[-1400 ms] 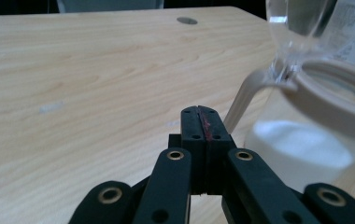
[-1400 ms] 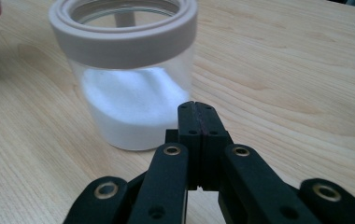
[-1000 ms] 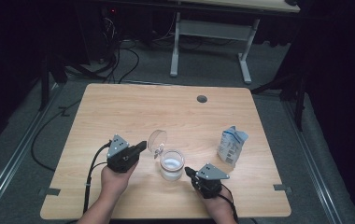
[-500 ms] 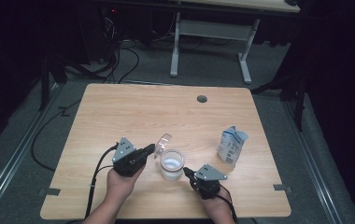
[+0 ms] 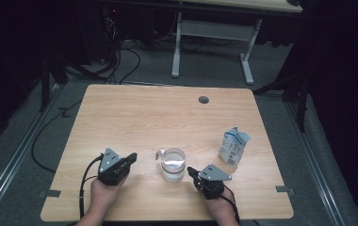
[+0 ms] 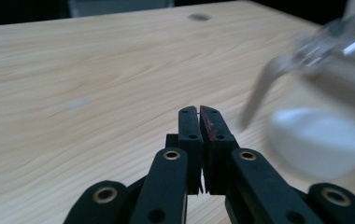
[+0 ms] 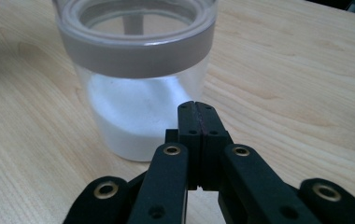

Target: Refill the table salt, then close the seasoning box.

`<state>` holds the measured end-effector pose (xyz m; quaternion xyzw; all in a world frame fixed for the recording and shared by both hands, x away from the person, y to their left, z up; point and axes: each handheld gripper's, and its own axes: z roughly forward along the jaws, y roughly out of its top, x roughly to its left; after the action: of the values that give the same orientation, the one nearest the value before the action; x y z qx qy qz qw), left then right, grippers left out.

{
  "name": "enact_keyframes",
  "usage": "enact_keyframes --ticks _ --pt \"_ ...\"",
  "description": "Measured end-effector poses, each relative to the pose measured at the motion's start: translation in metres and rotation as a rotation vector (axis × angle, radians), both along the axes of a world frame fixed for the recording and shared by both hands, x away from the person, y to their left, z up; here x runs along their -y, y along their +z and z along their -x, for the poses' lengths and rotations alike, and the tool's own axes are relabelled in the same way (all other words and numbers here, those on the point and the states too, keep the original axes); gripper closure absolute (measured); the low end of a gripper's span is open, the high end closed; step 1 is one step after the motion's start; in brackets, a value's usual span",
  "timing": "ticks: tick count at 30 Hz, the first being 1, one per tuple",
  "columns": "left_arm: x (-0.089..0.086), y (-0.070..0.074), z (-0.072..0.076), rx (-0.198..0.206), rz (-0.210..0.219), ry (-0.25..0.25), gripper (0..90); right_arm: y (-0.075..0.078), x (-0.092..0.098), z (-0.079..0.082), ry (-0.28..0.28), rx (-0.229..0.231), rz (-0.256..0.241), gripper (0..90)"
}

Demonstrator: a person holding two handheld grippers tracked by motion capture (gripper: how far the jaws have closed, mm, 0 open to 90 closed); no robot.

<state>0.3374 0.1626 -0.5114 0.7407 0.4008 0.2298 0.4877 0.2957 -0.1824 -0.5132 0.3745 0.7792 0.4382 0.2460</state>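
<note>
A clear glass jar (image 5: 173,165) with white powder in its bottom stands at the table's front middle. In the right gripper view the jar (image 7: 133,116) has a grey rim and a clear lid lying flat on top. A small clear tab (image 5: 159,154) sticks out at its left; in the left gripper view the tab (image 6: 259,93) is blurred. My left gripper (image 5: 131,157) rests left of the jar (image 6: 325,135), shut and empty (image 6: 199,109), a short gap away. My right gripper (image 5: 190,170) is shut and empty (image 7: 196,105), its tips just before the jar's lower right side.
A white and blue carton (image 5: 234,146) stands right of the jar, beyond my right gripper. The wooden table (image 5: 144,113) has a round cable hole (image 5: 204,100) at the back. Cables trail from both grippers toward the front edge.
The clear lid that stood tilted up at the jar's left now lies flat on the jar. My left gripper has drawn back left, toward the front edge. The right gripper has barely moved.
</note>
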Motion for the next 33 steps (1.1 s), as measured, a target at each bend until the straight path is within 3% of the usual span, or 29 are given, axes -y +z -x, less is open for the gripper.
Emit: enact_keyframes --ticks 2,6,10,19,27,33 --pt "-0.016 -0.010 0.003 0.004 -0.030 0.047 85.2 0.003 0.001 -0.002 -0.008 0.009 0.006 90.0" --pt "-0.036 -0.017 0.005 -0.022 -0.005 0.096 81.7 0.009 -0.001 -0.008 -0.020 0.027 0.012 90.0" --pt "-0.039 -0.014 0.005 -0.018 0.023 0.092 79.1 0.012 -0.002 -0.016 -0.033 0.030 0.012 90.0" --pt "-0.043 -0.017 0.004 -0.025 0.023 0.092 76.6 0.013 -0.006 -0.019 -0.014 0.044 0.014 90.0" --pt "-0.053 -0.017 0.002 -0.022 0.044 0.127 76.6 0.014 -0.011 -0.003 0.020 0.060 0.015 90.0" --pt "-0.052 -0.017 0.002 -0.029 0.056 0.123 76.7 0.014 -0.027 0.013 0.102 0.062 0.006 90.0"
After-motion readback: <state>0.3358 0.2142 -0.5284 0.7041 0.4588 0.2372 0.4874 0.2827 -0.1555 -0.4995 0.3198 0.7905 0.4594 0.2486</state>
